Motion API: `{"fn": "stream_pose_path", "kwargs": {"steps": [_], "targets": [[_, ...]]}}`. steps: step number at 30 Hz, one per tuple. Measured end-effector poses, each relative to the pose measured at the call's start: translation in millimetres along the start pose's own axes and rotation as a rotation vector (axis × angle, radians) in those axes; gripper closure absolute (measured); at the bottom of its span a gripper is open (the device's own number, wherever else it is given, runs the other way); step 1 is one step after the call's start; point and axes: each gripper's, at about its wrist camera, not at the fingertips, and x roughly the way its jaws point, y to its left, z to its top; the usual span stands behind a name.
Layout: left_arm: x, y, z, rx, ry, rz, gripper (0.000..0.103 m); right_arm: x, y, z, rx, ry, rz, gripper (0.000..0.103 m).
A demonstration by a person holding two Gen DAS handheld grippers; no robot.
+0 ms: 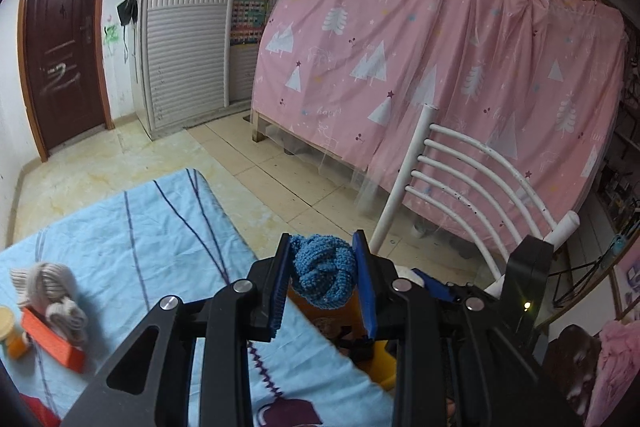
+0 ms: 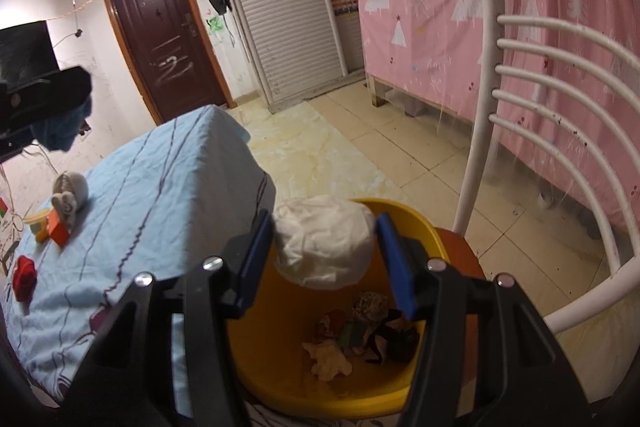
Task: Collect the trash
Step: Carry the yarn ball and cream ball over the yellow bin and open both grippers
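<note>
My left gripper (image 1: 323, 269) is shut on a blue knitted ball (image 1: 324, 273), held past the table's corner with the yellow bin (image 1: 386, 367) partly visible beneath it. My right gripper (image 2: 325, 247) is shut on a white crumpled wad (image 2: 324, 241), hanging over the open yellow bin (image 2: 280, 367), which holds several scraps (image 2: 360, 331). The left gripper with its blue ball (image 2: 60, 131) shows at the left edge of the right wrist view. On the light blue tablecloth (image 1: 140, 227) lie a beige knitted bundle (image 1: 56, 291), an orange block (image 1: 52, 343) and a small yellow-lidded jar (image 1: 8, 331).
A white slatted chair (image 2: 560, 107) stands right beside the bin, its seat under it. A red knitted item (image 2: 24, 277) lies near the table's left edge. Behind are a pink bed curtain (image 1: 440, 47), a white wardrobe (image 1: 188, 47) and a dark door (image 1: 60, 47) across tiled floor.
</note>
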Motion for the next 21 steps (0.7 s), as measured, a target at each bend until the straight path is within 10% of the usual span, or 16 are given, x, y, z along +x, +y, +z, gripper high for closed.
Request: {"fn": "stream_pose_path", "kwargs": {"steps": [12,16,21], "targets": [[25.5,1.6,-2.6,-0.090,-0.032,-0.044,0.079,4.9,-3.5,-1.6,0.035,0.006,-0.008,0.039],[29.7,1.1,-1.4,-0.110,-0.036,-0.043,0.030,2.5,-3.9,-1.0,0.042,-0.007,-0.013,0.039],[25.1,2.0,-0.7,-0.113,-0.048,-0.035,0.025,-1.2,-5.3,1.0,0.050,-0.017,-0.021,0.038]]}}
